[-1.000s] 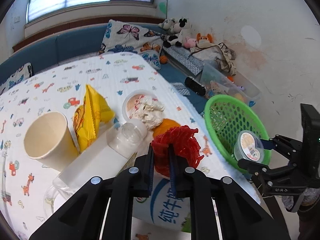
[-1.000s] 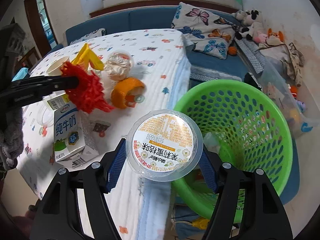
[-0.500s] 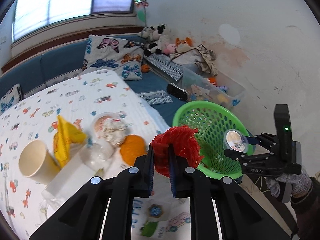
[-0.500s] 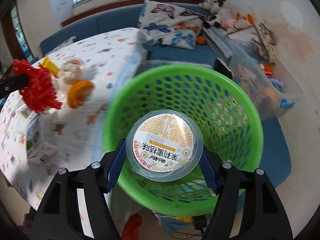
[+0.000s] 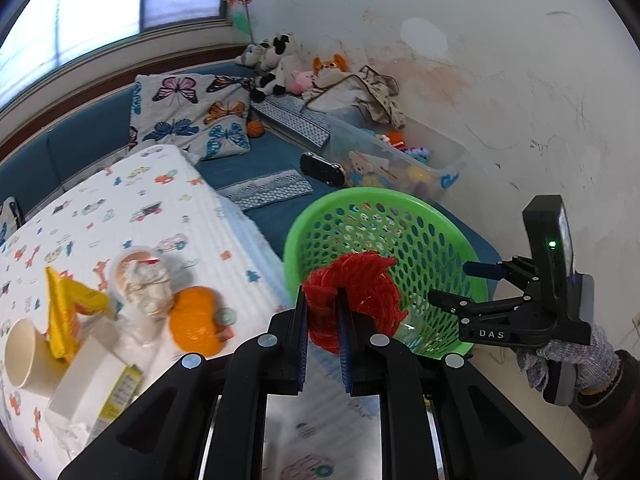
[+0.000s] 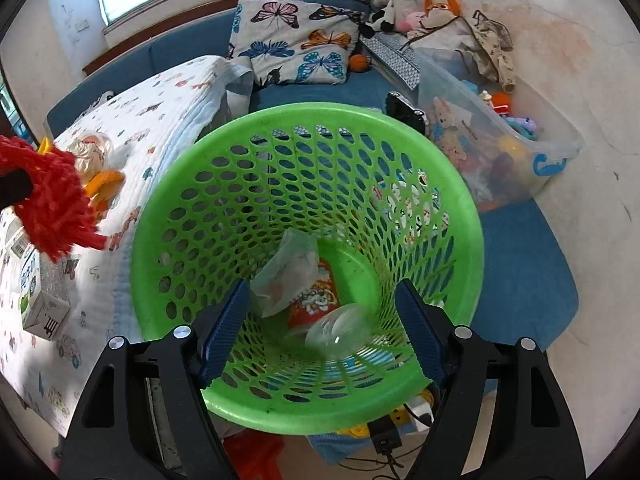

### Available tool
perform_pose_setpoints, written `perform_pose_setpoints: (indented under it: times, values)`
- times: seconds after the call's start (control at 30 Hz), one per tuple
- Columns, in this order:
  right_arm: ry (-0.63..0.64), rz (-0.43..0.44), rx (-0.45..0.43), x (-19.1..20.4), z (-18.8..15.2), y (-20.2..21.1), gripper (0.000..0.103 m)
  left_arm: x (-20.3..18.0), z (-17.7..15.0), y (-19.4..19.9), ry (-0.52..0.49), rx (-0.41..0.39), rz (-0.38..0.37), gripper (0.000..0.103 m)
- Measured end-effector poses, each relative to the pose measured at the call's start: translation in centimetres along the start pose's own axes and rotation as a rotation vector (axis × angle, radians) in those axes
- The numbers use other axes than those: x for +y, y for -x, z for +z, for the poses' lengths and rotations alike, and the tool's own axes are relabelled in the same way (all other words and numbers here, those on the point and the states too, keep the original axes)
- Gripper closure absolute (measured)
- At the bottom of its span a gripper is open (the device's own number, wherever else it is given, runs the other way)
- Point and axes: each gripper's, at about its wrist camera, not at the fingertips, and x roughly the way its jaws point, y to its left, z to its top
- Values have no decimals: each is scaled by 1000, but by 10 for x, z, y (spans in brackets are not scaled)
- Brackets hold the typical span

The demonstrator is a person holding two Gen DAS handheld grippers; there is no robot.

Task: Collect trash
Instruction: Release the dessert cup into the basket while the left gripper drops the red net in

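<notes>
Over the green perforated basket [image 6: 308, 128], the right gripper [image 6: 320, 328] is opening with nothing between its pads, the clear plastic cup [image 6: 338, 330] lying inside, while the left gripper [image 5: 323, 330] stays clenched on red mesh netting [image 5: 356, 292] at the near rim, ready to drop.

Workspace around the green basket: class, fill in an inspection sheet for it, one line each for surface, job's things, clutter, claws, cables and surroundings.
Surface: table under a white cloth with cartoon prints.
Job's things: green basket beside the table, holding a clear cup and wrappers; red net; paper cup, yellow wrapper, orange peel and milk carton on the table.
Clutter: nothing seen beyond the trash.
Claws: left claw shut on the red net; right claw over the basket, jaws opening, nothing between them.
Cables: power strip with cords on the floor under the basket.
Surroundings: butterfly pillow, plush toys, clear toy bin.
</notes>
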Motion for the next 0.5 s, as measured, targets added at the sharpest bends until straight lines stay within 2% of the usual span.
perform_pose_setpoints:
  times: [0.5]
  values:
    - [23, 23, -55, 1, -9, 30, 27, -32, 2, -49, -29, 95, -19, 89]
